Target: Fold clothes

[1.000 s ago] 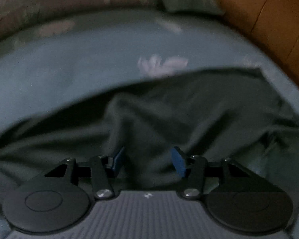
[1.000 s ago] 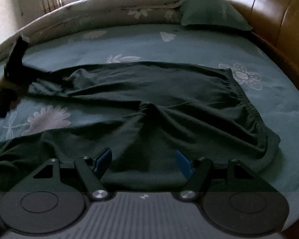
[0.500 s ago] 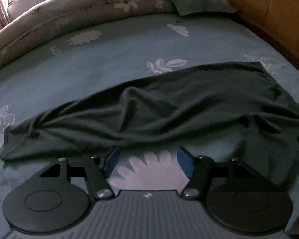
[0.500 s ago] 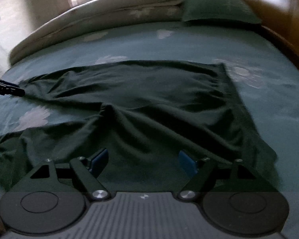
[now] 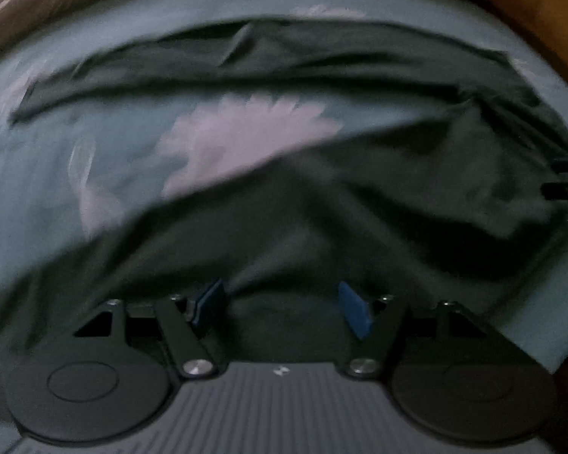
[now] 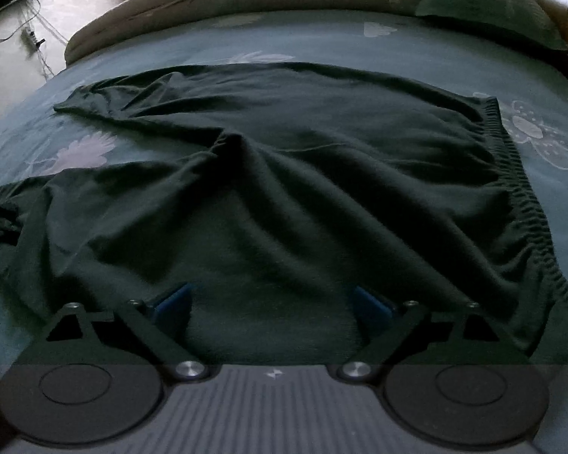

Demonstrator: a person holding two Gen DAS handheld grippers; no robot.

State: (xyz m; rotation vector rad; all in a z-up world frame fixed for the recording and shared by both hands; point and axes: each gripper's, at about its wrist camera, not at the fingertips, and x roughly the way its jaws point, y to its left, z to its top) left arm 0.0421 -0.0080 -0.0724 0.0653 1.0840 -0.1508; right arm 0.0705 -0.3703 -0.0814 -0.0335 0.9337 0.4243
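- We see dark green trousers [image 6: 303, 189] spread flat on the teal bedsheet [image 6: 359, 45] with its white flower print; they cover most of the near half of the bed.
- At left, the two legs split apart: the far leg runs to a hem [image 6: 70, 104], while the near leg ends bunched at the frame edge.
- A white flower [image 6: 79, 153] shows in the gap between the legs.
- In the middle, folds fan out from the crotch [image 6: 229, 140] toward us.
- At right, the gathered elastic waistband [image 6: 518, 185] runs down the edge.
- Left gripper [image 5: 282, 308]: blurred view, fingers apart over the near leg, nothing pinched; jaws have just been opening.
- Right gripper [image 6: 270, 308]: fingers wide apart above the seat cloth, not gripping it; jaws have just been opening.
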